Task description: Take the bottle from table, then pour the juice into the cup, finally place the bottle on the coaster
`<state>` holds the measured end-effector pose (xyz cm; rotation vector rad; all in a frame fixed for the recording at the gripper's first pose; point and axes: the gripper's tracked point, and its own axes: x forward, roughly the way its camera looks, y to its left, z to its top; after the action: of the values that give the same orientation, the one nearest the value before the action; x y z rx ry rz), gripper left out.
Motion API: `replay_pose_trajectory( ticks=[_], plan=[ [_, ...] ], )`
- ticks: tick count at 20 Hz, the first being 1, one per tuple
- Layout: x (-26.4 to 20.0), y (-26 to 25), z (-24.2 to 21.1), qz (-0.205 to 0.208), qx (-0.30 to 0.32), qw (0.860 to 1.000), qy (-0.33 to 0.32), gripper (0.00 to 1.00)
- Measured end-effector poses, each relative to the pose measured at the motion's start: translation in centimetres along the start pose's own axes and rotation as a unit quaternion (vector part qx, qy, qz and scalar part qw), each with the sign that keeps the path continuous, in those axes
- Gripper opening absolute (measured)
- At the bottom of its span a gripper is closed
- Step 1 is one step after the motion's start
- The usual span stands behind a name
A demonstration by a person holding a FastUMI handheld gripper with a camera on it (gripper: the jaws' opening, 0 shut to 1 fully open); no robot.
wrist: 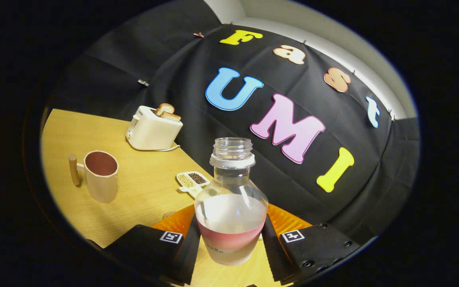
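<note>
A clear bottle (231,207) with an open, capless neck and a pink label band stands between my fingers. It holds pale liquid up to its shoulder. My gripper (231,239) is shut on the bottle, one finger pressing each side of its lower body. The cup (101,175), cream outside and reddish-brown inside with a wooden handle, stands on the wooden table (146,195) ahead and to the left of the bottle, well apart from it. The whole scene looks tilted.
A white toaster (152,131) with bread slices in it sits at the table's far edge behind the cup. A small white dish (193,179) of seeds lies just beyond the bottle. The booth's black cloth wall rises behind the table.
</note>
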<state>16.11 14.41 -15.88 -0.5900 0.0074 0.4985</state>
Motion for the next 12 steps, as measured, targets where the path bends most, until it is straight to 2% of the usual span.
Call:
replay_pose_trajectory(
  ticks=[8,12],
  plan=[
    [2.2,5.4,1.7,0.034,-0.133,0.99,0.008,0.75],
    [3.7,7.9,1.9,0.044,-0.177,0.983,0.022,0.75]
  ],
)
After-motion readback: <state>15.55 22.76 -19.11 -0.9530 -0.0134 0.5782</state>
